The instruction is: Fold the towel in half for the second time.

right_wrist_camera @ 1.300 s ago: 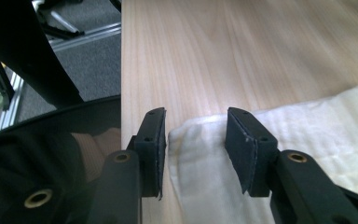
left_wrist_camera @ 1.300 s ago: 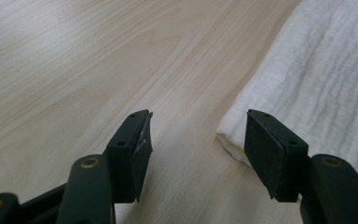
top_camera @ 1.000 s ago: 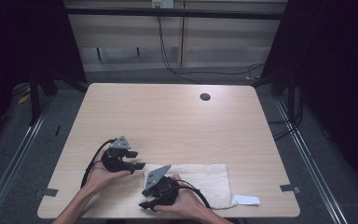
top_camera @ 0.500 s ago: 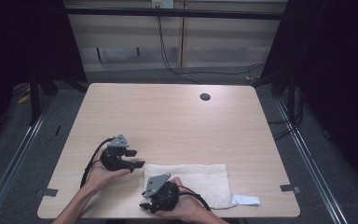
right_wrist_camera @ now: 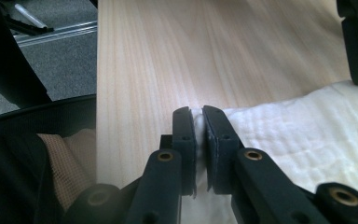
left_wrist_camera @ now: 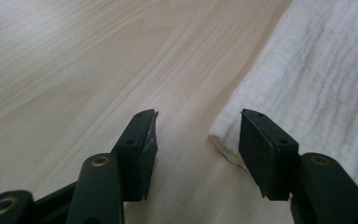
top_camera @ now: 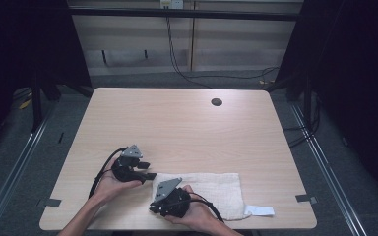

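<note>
The right gripper [top_camera: 153, 204] and the hand around it cover the near left corner of the white cloth [top_camera: 211, 191] in the high view. In the right gripper view the cloth's corner disappears between the pinched jaws, and the cloth runs off the right edge. Beside the cloth, the small white tag [top_camera: 260, 210] is too small to read.

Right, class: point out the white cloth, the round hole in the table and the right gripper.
white cloth [top_camera: 211, 189], high view, its bare middle.
round hole [top_camera: 216, 102], high view, its dark centre.
right gripper [right_wrist_camera: 199, 122], right gripper view, between the tips of its fingers, which pinch the cloth's corner.
</note>
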Available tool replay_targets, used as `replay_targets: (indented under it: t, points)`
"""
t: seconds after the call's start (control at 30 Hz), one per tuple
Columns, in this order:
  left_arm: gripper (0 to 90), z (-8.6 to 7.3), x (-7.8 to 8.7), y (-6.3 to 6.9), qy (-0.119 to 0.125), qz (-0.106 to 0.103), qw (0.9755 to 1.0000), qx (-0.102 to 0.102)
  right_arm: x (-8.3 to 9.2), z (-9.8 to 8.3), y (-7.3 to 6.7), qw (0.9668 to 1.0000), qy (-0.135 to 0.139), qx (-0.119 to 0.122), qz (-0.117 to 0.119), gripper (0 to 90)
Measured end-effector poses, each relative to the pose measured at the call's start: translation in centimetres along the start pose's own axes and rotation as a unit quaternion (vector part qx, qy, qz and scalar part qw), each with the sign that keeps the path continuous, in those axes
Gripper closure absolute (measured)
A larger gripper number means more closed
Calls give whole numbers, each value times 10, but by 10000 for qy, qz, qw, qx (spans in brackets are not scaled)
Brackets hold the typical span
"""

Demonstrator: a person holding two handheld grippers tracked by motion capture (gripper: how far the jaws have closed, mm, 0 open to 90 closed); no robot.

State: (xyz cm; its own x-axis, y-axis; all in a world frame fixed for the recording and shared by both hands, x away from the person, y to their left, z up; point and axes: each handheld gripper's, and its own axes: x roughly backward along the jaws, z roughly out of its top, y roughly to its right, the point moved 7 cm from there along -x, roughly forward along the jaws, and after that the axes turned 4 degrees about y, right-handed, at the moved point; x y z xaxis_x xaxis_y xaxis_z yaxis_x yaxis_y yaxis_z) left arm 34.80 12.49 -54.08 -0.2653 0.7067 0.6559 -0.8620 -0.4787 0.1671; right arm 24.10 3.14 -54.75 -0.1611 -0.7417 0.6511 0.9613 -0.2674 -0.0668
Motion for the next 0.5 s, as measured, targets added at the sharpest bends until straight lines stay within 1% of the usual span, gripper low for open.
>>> replay_targets:
  t: [0.03,0.1,0.13,0.2,0.23,0.3,0.33,0.37,0.43,0.47,0.5]
  points:
    - [472,0,0,0,0,0,10000,0,0,0,0,10000,0,0,0,839]
    - [491,-1,-4,3,-106,-9,9999,-107,1,0,0,10000,-27,-79,38,839]
    - [504,-1,-4,3,-106,-9,9999,-107,1,0,0,10000,-27,-79,38,839]
    - [511,-2,-7,4,-210,20,9996,-196,0,0,1,10000,7,-60,54,839]
    - [513,-1,-9,5,-171,28,9997,-166,0,0,1,10000,8,-59,52,838]
    - [525,-1,-9,5,-192,11,9996,-199,0,0,1,10000,5,-48,59,837]
    - [535,-1,-9,5,-195,-14,9996,-220,0,0,1,9999,-46,-98,111,838]
    - [535,0,-10,7,-185,-46,9995,-245,0,0,1,9999,-46,-98,111,838]
    - [561,0,-12,12,-224,-75,9990,-374,0,0,1,9998,-81,-114,139,838]
    - [581,1,-14,15,-247,-64,9987,-443,0,0,2,9998,-74,-102,144,839]
    - [623,3,-15,17,-276,-9,9984,-500,0,0,2,9998,-72,-109,154,839]
